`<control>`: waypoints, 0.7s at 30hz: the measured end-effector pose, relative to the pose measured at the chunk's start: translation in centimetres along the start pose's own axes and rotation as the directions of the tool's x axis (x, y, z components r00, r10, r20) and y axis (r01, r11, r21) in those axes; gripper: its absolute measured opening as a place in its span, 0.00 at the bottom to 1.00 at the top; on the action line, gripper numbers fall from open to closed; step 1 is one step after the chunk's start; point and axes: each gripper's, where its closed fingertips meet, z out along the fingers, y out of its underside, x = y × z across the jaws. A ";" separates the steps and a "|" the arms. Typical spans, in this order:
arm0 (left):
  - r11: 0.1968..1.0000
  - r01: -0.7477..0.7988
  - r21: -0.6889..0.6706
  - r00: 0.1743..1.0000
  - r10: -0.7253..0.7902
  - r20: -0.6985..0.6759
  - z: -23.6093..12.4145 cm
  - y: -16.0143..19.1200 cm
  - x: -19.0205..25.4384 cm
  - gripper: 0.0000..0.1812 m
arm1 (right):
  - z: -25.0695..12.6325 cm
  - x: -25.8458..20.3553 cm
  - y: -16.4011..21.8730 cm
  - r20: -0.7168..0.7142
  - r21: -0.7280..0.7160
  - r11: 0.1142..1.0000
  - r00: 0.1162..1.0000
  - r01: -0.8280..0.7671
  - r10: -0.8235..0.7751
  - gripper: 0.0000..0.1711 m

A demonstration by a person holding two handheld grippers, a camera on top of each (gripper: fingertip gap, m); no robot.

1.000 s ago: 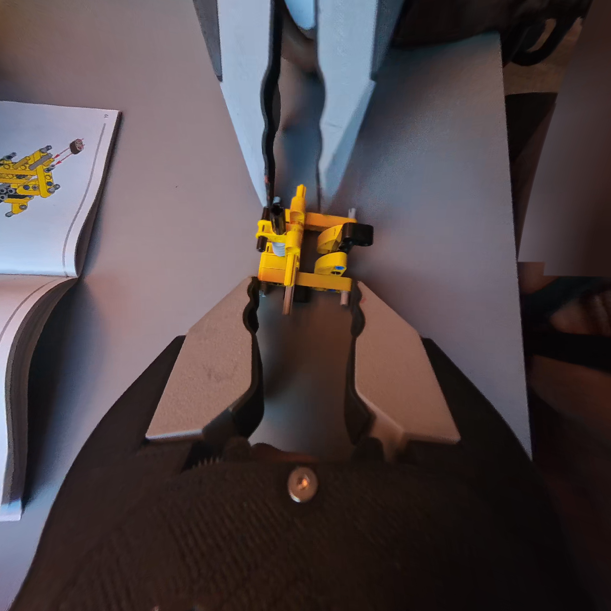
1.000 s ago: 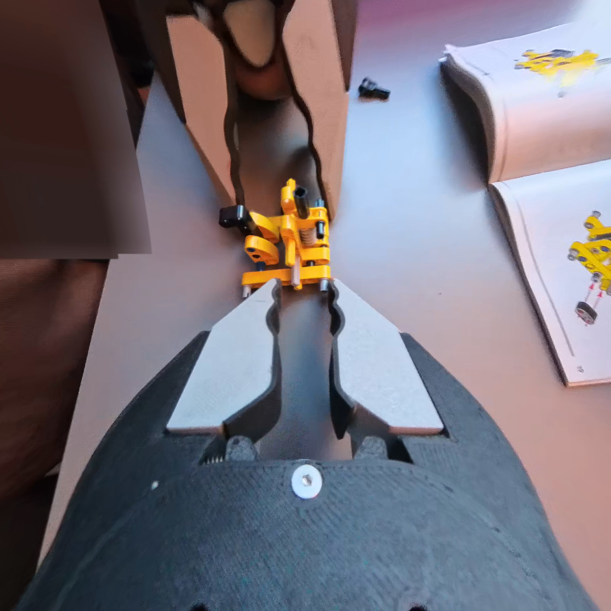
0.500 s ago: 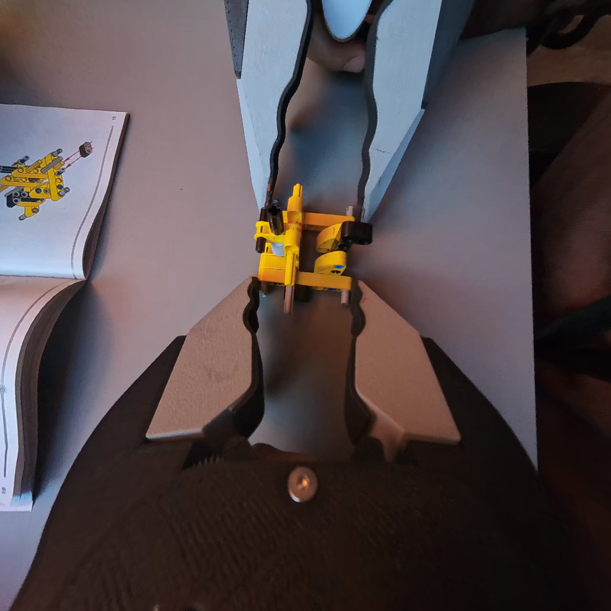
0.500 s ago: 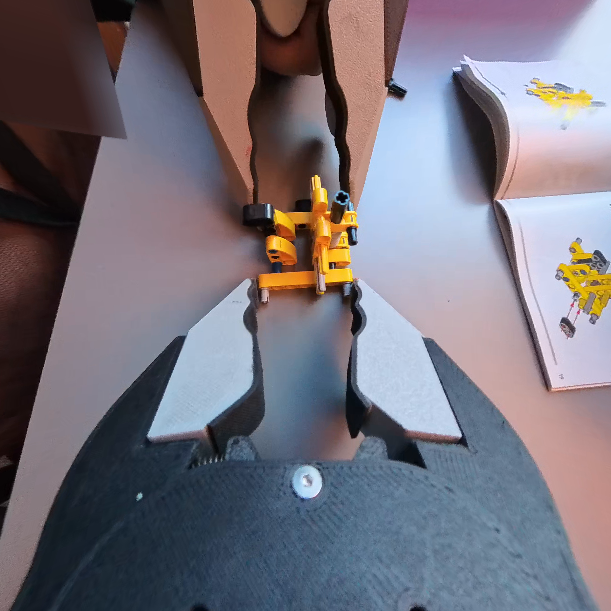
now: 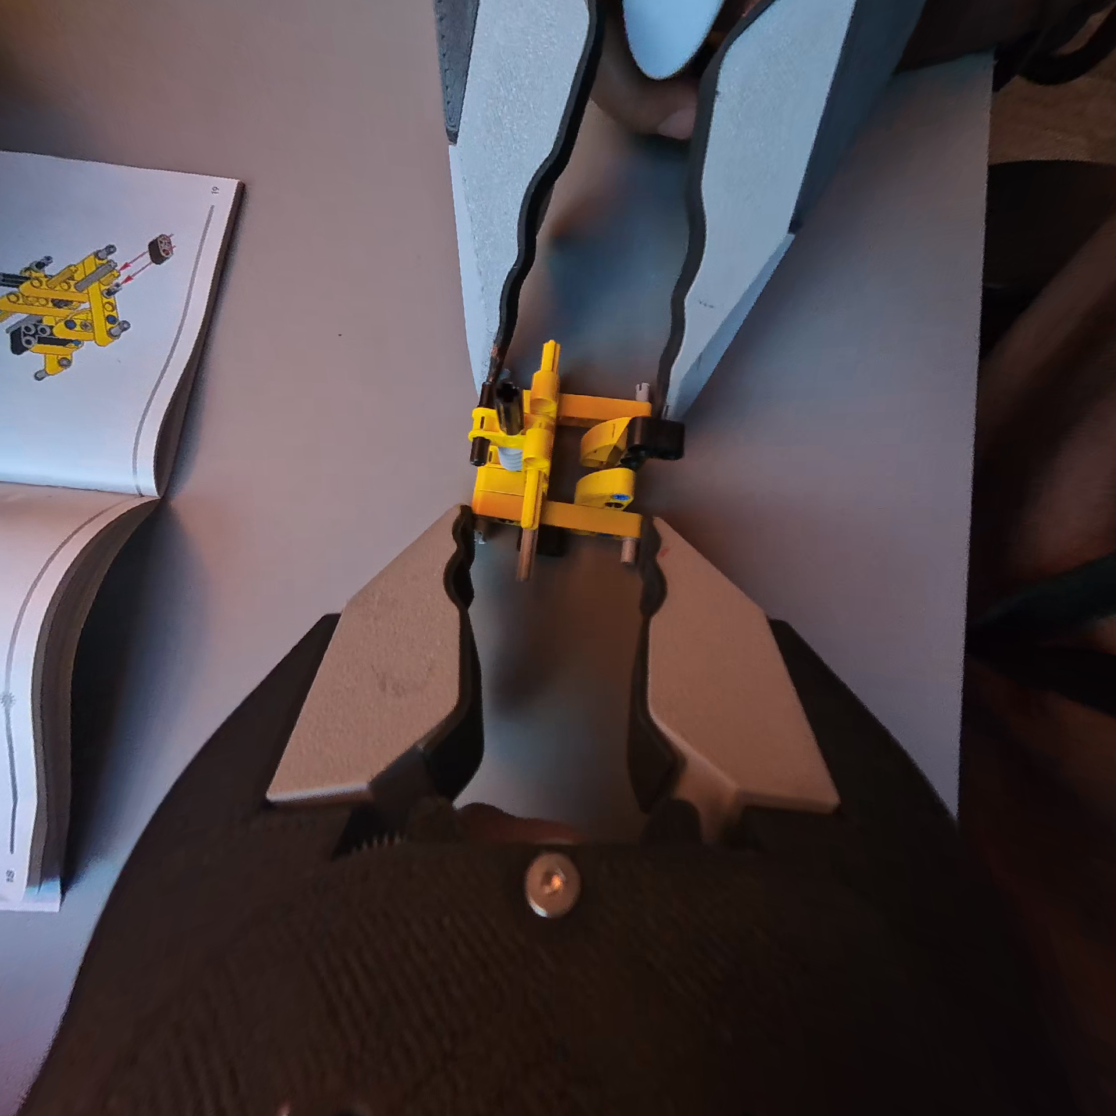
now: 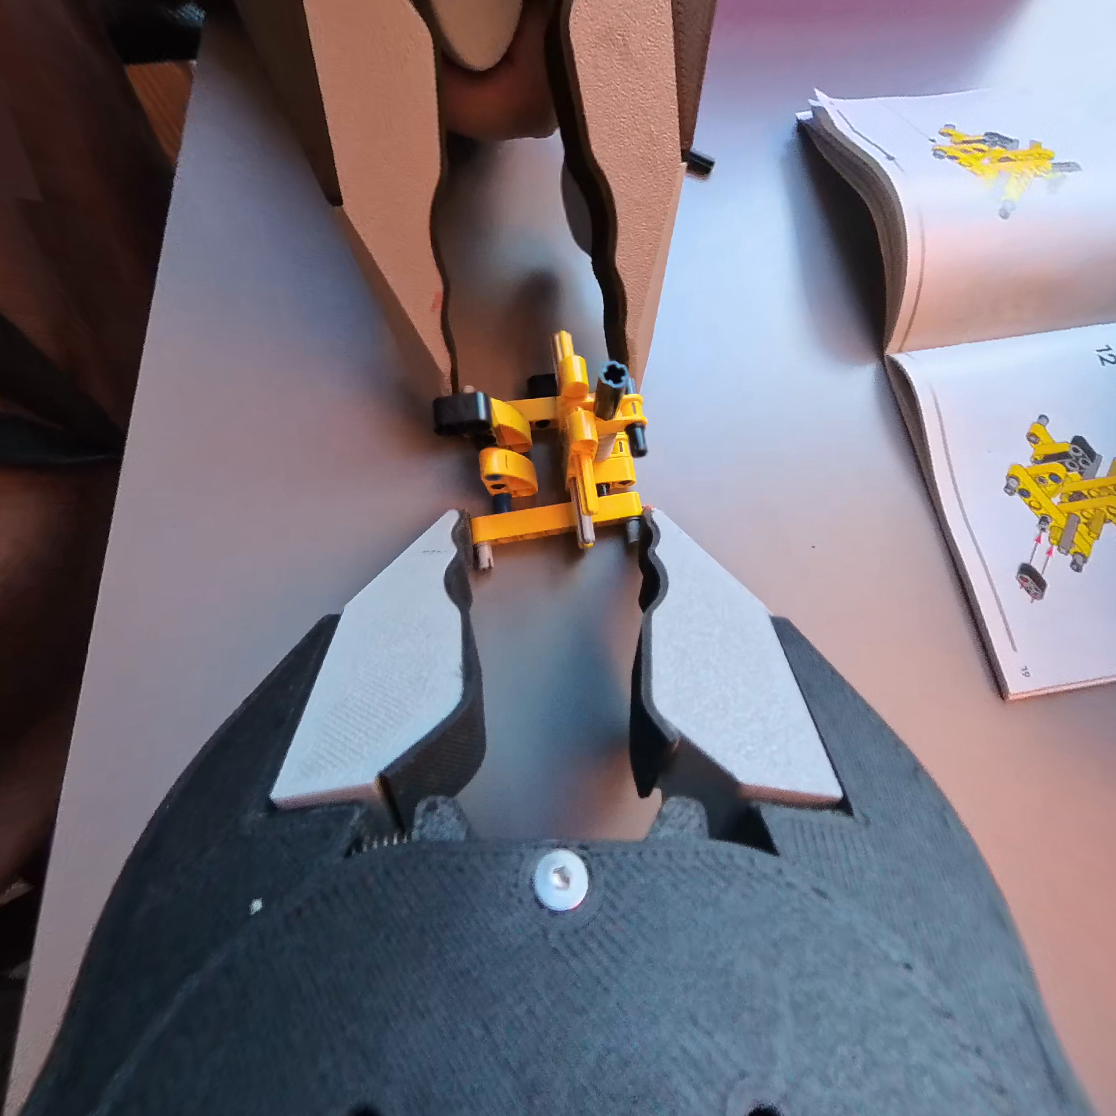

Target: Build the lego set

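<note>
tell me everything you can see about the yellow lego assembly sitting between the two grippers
The yellow lego assembly is a small, glossy plastic frame: two parallel yellow beams joined by a yellow axle piece, with two curved yellow panels, black connectors at two corners, grey pins poking from the ends, and an upright black axle connector. It lies flat on the grey table. The left gripper and right gripper bracket opposite ends, fingertips at its beam ends; true clamping is unclear.
</note>
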 end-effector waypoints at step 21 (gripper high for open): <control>0.999 -0.014 0.042 1.000 0.013 0.011 0.3 -0.2 0.3 0.29 | -1.5 0.2 0.9 0.084 0.025 0.999 0.996 -0.028 0.026 0.27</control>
